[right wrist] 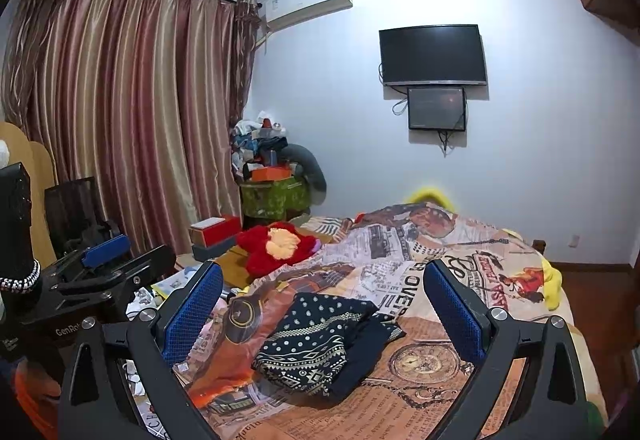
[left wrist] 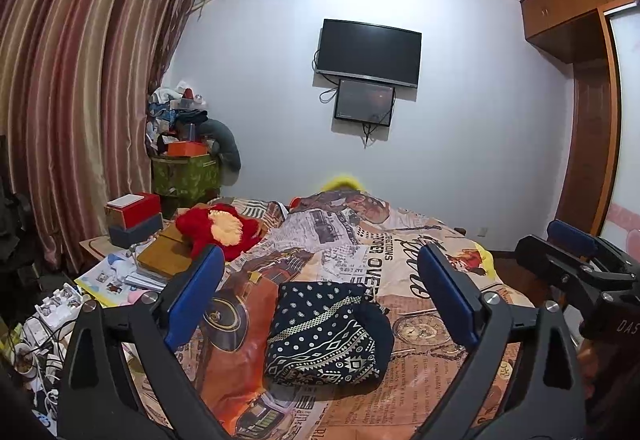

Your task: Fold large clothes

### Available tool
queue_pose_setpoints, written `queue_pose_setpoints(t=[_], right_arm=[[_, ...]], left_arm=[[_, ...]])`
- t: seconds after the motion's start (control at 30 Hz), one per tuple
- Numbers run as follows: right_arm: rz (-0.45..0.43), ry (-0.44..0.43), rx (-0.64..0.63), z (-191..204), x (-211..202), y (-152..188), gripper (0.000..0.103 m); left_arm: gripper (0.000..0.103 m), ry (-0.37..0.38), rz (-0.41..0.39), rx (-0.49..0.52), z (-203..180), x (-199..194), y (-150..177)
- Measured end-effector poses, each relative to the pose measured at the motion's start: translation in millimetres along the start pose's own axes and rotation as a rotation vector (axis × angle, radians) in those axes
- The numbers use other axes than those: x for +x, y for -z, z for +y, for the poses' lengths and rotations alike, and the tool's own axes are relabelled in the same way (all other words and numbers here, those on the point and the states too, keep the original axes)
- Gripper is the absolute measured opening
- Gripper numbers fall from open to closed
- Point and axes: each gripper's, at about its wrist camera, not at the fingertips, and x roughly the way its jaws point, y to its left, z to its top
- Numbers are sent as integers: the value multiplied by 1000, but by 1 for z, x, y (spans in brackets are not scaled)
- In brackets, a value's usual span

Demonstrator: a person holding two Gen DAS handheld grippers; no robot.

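Left tool [left wrist: 320, 294] is hovering above the bed [left wrist: 440, 392], blue fingers spread wide, gripping nothing. Right tool [right wrist: 323, 302] is doing likewise, jaws apart and empty. Folded navy patterned garment [left wrist: 326, 336] is lying on the bed's printed cover, directly ahead of both tools. Red plush toy [left wrist: 218, 228] is sitting beyond the garment, toward the curtain [left wrist: 76, 100].

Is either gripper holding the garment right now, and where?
Nothing held. Left gripper and right gripper are both open above the garment on the bed.
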Motion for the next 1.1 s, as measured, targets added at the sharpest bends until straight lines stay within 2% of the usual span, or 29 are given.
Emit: queue_pose_setpoints(t=[0.6,1.1], right_arm=[[-2,2,0,-1,0,-3,100],[-25,32,18,11,-1,-4,101]], left_arm=[[101,32,-5,38,2,3,0],[101,80,6,11,8,5,-2]])
